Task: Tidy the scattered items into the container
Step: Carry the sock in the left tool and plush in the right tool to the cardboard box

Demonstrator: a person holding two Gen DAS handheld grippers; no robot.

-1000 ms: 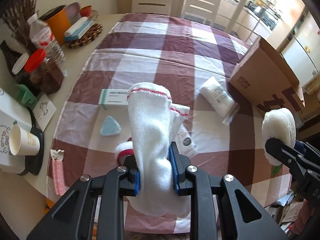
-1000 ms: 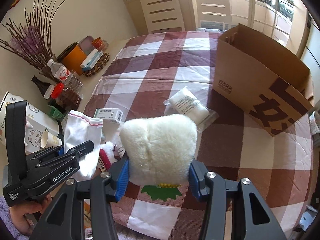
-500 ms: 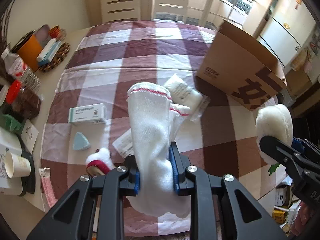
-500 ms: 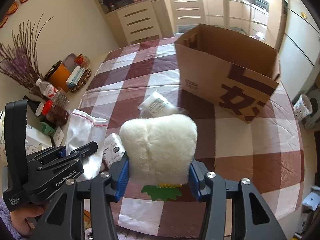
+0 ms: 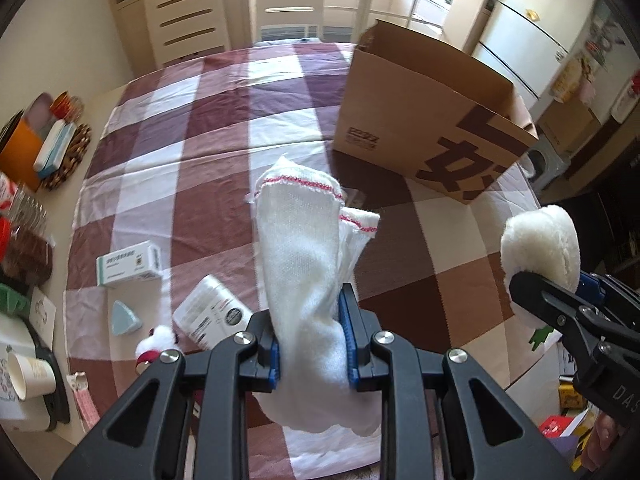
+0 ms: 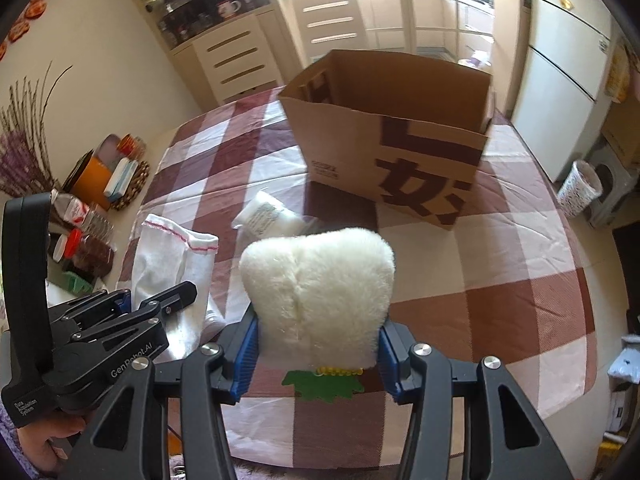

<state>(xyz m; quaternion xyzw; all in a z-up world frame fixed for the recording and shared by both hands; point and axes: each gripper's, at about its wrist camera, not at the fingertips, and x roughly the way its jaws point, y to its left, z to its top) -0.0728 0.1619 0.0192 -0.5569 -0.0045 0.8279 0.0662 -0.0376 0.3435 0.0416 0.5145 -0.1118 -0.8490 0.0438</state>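
Observation:
My left gripper [image 5: 312, 344] is shut on a white sock [image 5: 300, 248] with red trim, which stands up between the blue pads. A fluffy white plush [image 6: 320, 276] with a green collar is clamped in my right gripper [image 6: 316, 352]. The open brown cardboard box [image 6: 400, 152] stands upright on the checked cloth beyond both grippers. In the left wrist view the box [image 5: 420, 120] is at the upper right, with the plush [image 5: 540, 240] at the right edge. On the cloth lie a clear packet [image 6: 268, 216], a medicine carton [image 5: 128, 268], a white pouch [image 5: 212, 316], a blue triangle [image 5: 124, 318] and a small red-and-white toy [image 5: 156, 346].
Along the table's left edge stand an orange tin [image 5: 18, 152], a woven mat [image 5: 68, 152] with cases, jars [image 6: 92, 244] and a paper cup [image 5: 30, 374]. White chairs [image 5: 288, 0] stand behind the far edge. A fridge [image 6: 568, 60] and a patterned bin [image 6: 580, 188] are to the right.
Both grippers have travelled to the right toward the cardboard box, each keeping its load. The box now looks larger and nearer the middle; the loose items have slid to the lower left.

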